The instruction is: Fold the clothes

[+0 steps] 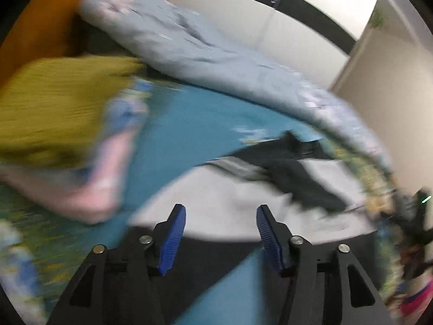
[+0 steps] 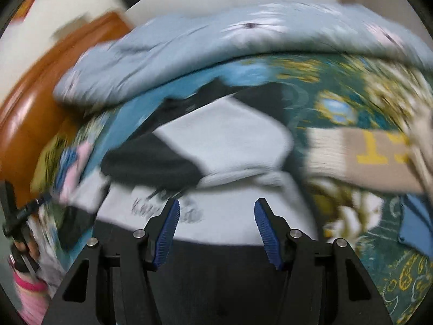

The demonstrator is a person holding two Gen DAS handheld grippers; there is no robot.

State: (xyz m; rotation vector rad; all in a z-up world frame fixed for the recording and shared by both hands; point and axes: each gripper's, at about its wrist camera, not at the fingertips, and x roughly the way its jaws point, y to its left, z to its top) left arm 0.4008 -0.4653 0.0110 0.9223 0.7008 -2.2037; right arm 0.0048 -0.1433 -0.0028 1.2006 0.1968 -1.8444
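The left gripper [image 1: 220,237] is seen with its blue ribbed pads [image 1: 173,239] spread wide apart, and nothing is held between them. The right gripper [image 2: 216,233] is seen the same way, wide open with nothing in it. Both pictures are blurry.

Just past both grippers a white and black top made of soft cloth [image 1: 230,189] [image 2: 232,146] is spread out on the bed. Dark writing is seen on its white near part in the right wrist view. The top is laid on a blue and green bed sheet with yellow flowers [image 1: 189,124] [image 2: 338,92].

To the left in the left wrist view, a yellow-green folded cloth [image 1: 54,103] is piled on a pink and blue cloth [image 1: 108,168]. To the right in the right wrist view, a tan knitted cloth with yellow numbers [image 2: 365,157] is laid on the sheet, and a plain blue cloth [image 2: 416,224] is seen near it.

At the far side, a long pale blue quilt [image 1: 194,51] [image 2: 216,43] is bunched along the bed. An orange-brown wooden headboard [image 1: 38,27] [image 2: 35,103] is seen at the far left.
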